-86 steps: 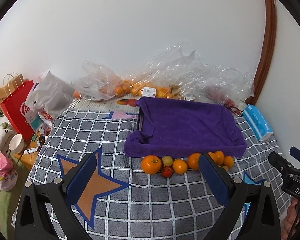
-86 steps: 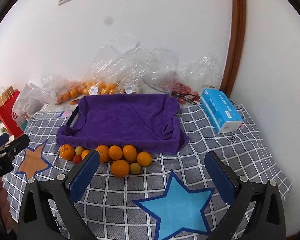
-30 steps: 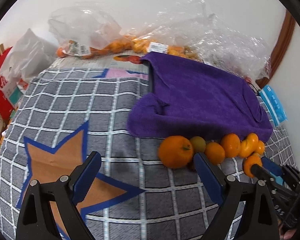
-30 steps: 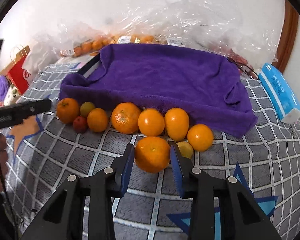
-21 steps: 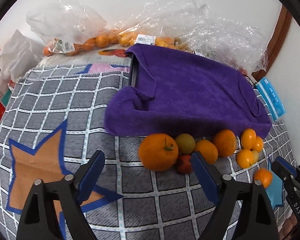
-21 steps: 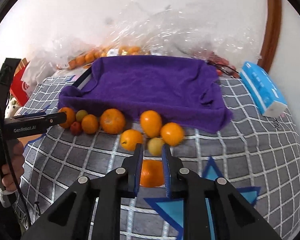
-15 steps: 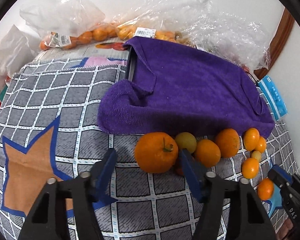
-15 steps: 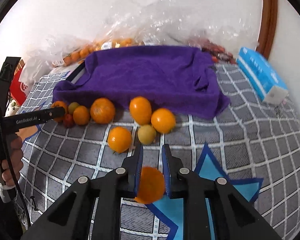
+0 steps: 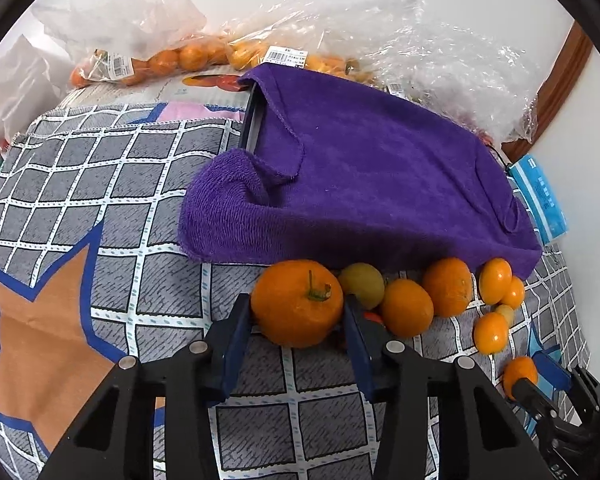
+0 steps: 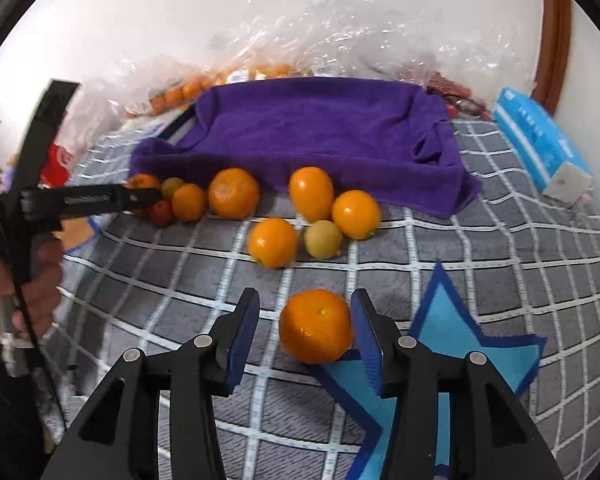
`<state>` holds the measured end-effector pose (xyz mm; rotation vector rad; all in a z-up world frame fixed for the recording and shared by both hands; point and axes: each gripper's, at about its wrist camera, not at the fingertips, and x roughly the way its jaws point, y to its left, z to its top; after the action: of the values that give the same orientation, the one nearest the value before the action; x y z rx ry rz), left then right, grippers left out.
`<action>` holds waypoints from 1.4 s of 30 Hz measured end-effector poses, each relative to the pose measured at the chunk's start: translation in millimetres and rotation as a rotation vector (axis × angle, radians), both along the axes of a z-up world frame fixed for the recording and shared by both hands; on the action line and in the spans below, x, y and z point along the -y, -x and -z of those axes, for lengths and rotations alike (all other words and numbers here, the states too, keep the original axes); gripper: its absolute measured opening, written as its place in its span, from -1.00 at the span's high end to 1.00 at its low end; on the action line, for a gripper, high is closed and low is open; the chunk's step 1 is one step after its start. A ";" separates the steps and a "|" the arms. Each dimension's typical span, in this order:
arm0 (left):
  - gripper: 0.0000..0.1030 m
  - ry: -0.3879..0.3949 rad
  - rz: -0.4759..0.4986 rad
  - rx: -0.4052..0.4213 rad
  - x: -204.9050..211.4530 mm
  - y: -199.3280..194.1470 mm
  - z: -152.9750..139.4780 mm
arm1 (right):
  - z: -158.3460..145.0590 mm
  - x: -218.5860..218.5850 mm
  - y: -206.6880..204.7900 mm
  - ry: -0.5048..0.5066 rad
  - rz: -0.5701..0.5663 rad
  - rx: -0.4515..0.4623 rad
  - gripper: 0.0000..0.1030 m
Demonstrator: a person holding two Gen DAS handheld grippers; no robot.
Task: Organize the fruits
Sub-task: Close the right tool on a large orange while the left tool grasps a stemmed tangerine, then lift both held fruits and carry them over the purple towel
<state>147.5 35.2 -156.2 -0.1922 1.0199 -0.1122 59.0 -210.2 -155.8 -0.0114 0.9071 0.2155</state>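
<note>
1. Stemmed orange (image 9: 298,304) sits lower centre of the left wrist view, dead ahead of the left tool (image 9: 298,322), on the checked cloth (image 9: 100,184) just in front of the purple towel (image 9: 372,176). Roughly round, stem up, so no long axis to align to.
2. Both blue pads look to be touching its flanks: left tool clamped on it, and it appears to rest on the cloth.
3. Neighbours press in on the right: greenish fruit (image 9: 361,285) touches it, small red fruit (image 9: 370,316) is mostly hidden behind the right pad.
4. Second orange (image 10: 316,326) lies lower centre of the right wrist view, between the right tool's (image 10: 306,330) pads at the blue star's (image 10: 452,344) edge. Gap on the left side, right side close; tool released.
5. Judgement: left side is nearer a lift; towel lies straight ahead, upper frame.
</note>
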 end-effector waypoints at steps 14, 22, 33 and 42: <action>0.17 -0.025 -0.051 -0.012 -22.3 18.9 -0.1 | 20.6 9.3 0.6 0.006 0.052 0.003 0.15; 0.20 -0.067 -0.055 0.011 -15.8 22.4 3.2 | 21.5 12.8 2.2 -0.011 0.063 0.032 0.25; 0.20 0.009 -0.020 -0.025 -10.8 40.3 -8.0 | -0.8 23.8 -0.4 -0.028 0.125 0.032 0.26; 0.20 0.047 -0.010 -0.010 -2.5 54.9 -32.6 | -35.3 30.9 1.0 -0.036 0.166 0.079 0.26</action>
<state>92.6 37.6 -123.6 -0.2407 1.0268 -0.1256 58.0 -241.1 -120.5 0.0881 0.8212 0.0765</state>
